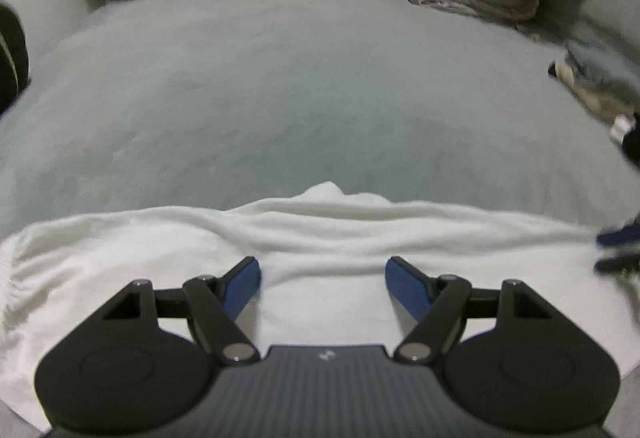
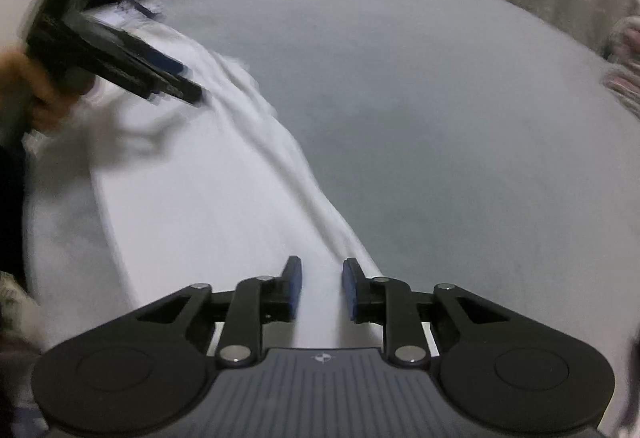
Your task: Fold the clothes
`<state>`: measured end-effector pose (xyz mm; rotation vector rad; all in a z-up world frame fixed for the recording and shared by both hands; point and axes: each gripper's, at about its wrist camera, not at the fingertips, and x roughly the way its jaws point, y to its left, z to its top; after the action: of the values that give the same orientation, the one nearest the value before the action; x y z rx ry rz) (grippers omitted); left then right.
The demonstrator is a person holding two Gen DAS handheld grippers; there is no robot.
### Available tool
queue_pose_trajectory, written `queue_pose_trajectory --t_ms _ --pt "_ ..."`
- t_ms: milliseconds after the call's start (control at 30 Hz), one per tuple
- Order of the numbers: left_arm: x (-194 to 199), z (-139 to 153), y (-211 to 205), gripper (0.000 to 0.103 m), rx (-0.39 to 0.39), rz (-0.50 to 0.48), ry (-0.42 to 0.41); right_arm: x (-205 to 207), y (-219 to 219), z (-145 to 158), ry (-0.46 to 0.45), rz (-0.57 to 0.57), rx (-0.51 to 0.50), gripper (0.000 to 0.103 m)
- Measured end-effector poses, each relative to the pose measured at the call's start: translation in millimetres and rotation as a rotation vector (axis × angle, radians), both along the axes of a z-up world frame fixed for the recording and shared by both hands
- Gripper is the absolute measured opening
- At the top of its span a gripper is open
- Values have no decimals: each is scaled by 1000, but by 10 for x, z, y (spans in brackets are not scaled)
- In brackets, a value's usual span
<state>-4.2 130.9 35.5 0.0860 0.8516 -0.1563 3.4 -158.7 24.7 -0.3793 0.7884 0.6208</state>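
1. lying rumpled along the near edge of the grey-green plush bed cover [image 1: 304, 86], the soft white cloth garment [image 1: 320, 234] spreads beneath both tools.
2. the left gripper [image 1: 323, 280] hangs over it, its blue-padded fingers [image 1: 244, 284] spread wide, gripping nothing.
3. the right gripper [image 2: 321, 288] stands narrowly parted, the garment's folded edge passing between its fingers [image 2: 294, 288], unpinched.

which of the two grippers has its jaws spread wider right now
The left gripper: its blue fingers stand far apart over the white garment. The right gripper is also open, but with a much narrower gap.
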Motion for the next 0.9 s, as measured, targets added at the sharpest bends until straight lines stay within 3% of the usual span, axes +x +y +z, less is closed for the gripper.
queue_pose_trajectory --t_ms 133,167,300,400,533,667,900 --pt "-46 -1 -5 73 6 10 0 -15 -175 -120 -15 -143 -27 22" --pt "-54 3 1 73 4 13 -1 -23 -218 -139 -14 -167 -24 27" --pt "-116 6 56 73 0 19 -3 -169 -294 -49 -52 -195 -7 27" --pt "-164 -2 95 73 -3 16 -8 -348 -339 60 -95 -231 58 29" --pt "-165 -6 131 73 -13 23 -4 -575 -356 36 -47 -256 178 30" --pt "-164 -17 125 73 -9 25 -3 -717 -347 -202 2 -278 123 33" --pt "-156 -25 143 74 -6 26 -1 -967 -826 -168 -32 -440 107 34"
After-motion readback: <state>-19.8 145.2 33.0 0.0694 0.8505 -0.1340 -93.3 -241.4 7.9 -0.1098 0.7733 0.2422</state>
